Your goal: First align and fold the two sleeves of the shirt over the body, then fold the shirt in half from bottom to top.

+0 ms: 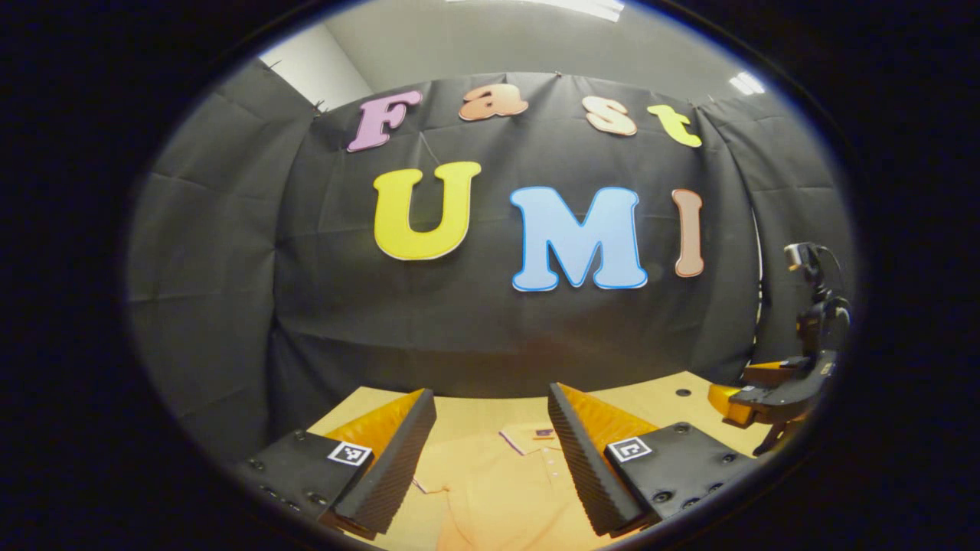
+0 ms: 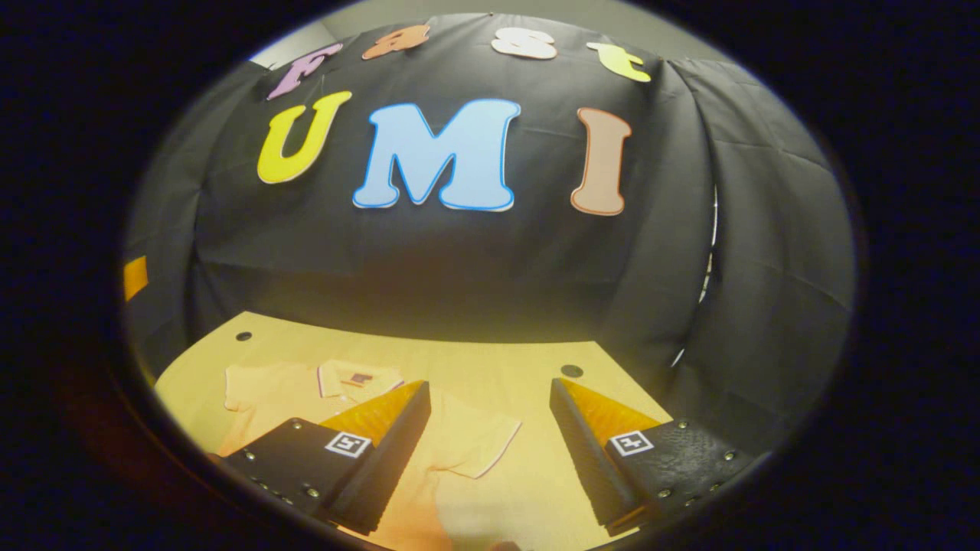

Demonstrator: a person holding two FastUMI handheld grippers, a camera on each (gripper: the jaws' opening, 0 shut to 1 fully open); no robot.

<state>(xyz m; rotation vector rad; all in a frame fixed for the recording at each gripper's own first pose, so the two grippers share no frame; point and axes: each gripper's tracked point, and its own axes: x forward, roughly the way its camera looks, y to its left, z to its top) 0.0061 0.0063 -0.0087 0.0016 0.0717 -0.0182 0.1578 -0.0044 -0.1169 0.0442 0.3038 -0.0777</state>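
Below both cameras, on the pale wooden surface, I see the shirt spread flat, collar toward the booth wall, apparently not folded at all yet. From the right gripper view one short sleeve lies out to the side, its trimmed cuff pointing away from the body; the collar sits between the shoulders. From the left gripper view I look down on the collar and the button placket.

My left gripper hangs above the chest with its jaws wide and nothing between them. My right gripper hovers over the sleeve side, jaws equally wide and empty. It also appears at the far right of the left gripper view.

I judge the cloth light, soft and limp: it will sag and crease, and a single pinched layer may slide on the smooth wood. I would take each sleeve at the cuff edge, pinching low to the wood, then lift only enough to carry it over the body without dragging the shirt askew.
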